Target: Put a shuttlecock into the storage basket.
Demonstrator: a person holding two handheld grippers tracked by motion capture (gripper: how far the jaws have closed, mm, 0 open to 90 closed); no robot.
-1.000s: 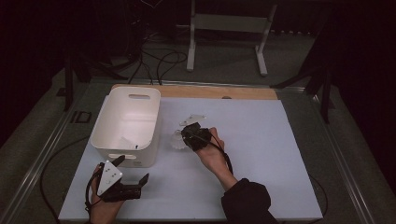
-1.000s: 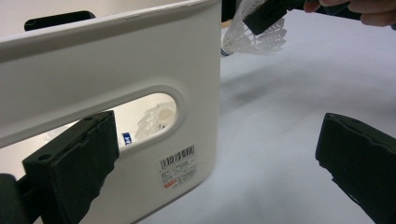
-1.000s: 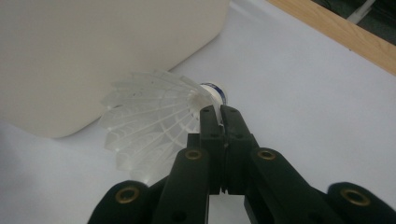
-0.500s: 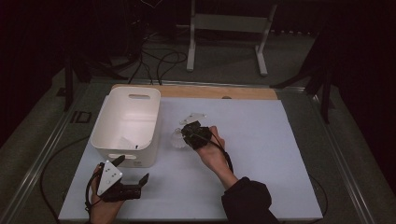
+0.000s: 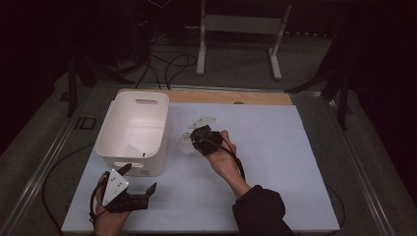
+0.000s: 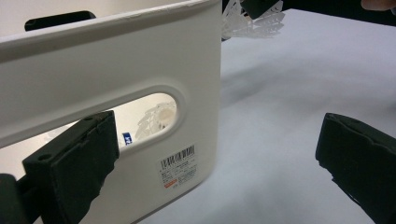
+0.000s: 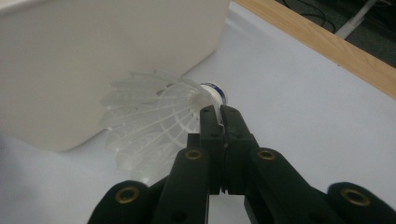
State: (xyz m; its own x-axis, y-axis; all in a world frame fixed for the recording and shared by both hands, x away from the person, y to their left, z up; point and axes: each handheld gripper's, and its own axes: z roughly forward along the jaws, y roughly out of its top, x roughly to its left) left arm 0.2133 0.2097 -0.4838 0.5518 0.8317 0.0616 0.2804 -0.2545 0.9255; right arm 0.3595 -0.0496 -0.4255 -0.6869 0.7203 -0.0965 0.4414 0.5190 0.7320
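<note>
Nothing moved since earlier frame: right claw (image 7: 219,114) pinches shuttlecock (image 7: 154,121) skirt edge, w/ shuttlecock frame-centre, prob. touching bench (image 7: 303,107), beside bin (image 7: 93,51).

High view above the table (image 5: 295,147); both gripper views close, sharing the white bin (image 6: 140,56).

Bin (image 5: 134,129) on worktop (image 5: 275,167), left of centre. Shuttlecock (image 5: 186,143) just beside bin, at its 3 o'clock, held at skirt edge by right gripper (image 5: 202,139), itself at shuttlecock's 3 o'clock. Second shuttlecock (image 6: 156,117) inside bin, behind handle slot. Left gripper (image 5: 140,189) at bin's 6 o'clock, near worktop's front edge. Stand (image 5: 238,29) on floor at 12 o'clock, beyond worktop.
</note>
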